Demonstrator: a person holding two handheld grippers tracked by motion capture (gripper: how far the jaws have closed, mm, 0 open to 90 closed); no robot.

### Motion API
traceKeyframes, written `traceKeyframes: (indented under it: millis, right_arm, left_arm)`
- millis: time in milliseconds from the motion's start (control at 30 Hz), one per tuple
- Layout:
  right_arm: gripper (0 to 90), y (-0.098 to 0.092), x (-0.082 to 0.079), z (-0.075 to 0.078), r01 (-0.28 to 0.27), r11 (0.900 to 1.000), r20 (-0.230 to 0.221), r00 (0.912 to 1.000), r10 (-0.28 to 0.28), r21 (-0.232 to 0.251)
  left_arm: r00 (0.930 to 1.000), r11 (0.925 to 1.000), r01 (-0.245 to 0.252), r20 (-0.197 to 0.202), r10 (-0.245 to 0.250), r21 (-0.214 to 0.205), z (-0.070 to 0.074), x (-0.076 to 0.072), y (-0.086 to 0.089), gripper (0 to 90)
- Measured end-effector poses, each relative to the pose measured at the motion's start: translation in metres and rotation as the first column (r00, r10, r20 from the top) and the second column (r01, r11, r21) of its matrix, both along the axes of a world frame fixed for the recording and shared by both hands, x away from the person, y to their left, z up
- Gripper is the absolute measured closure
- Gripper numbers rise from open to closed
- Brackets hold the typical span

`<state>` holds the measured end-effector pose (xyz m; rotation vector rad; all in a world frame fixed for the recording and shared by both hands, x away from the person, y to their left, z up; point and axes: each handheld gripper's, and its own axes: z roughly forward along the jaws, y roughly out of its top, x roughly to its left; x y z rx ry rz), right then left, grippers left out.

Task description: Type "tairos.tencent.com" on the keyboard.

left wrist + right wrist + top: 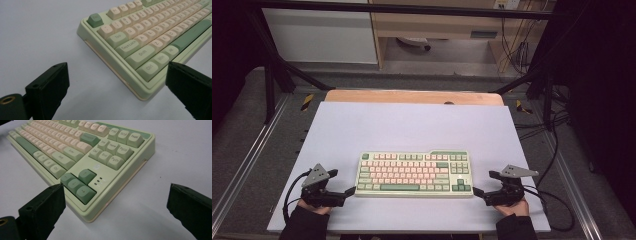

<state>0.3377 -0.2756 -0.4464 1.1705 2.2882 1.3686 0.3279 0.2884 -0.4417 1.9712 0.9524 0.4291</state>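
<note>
The keyboard [414, 173] lies flat on the white table top [412, 125], in the near half and about midway between the left and right edges, its long side parallel to the near edge. Its keys are cream and pale pink with green ones at the corners, the space bar and the arrow block; the case is light green.

The left gripper [343, 183] rests low on the table just beside the keyboard's near left corner, pointing toward it. In the left gripper view [117, 87] its jaws stand wide apart with nothing between the pads; the keyboard's corner with the Ctrl key [150, 68] lies just ahead, and no jaw touches it. The left hand [314, 205] holds the gripper from behind, the dark sleeve coming in from the near edge.

The right gripper [483, 184] mirrors it just beside the near right corner, pointing inward. In the right gripper view [116, 207] its jaws are also wide and empty, with the arrow keys [78, 185] just ahead. The right hand [512, 206] grips it from behind.

A strip of wooden board [412, 96] shows along the table top's far edge. Cables [557, 165] trail off the right side.
</note>
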Motion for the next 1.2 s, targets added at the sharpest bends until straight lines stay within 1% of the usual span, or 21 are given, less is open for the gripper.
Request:
traceKeyframes:
  millis: [567, 967, 1200]
  right_arm:
    - [2.5, 0.001, 0.000, -0.001, -0.001, 1.0000, 0.000, 1.0000, 0.001, -0.004]
    - [2.5, 0.001, 0.000, 0.000, -0.003, 1.0000, -0.004, 1.0000, 0.003, -0.004]
    - [2.5, 0.001, 0.000, 0.000, -0.005, 1.0000, -0.006, 1.0000, 0.005, -0.003]
  left_arm:
    - [0.9999, 0.9999, 0.013, 0.006, -0.013, 0.008, 0.002, 0.000, -0.004, 4.9]
    - [0.9999, 0.9997, 0.013, 0.007, -0.013, 0.021, 0.005, 0.001, -0.010, 4.9]
    - [0.9999, 0.9997, 0.009, 0.007, -0.009, 0.022, 0.007, 0.001, -0.014, 5.4]
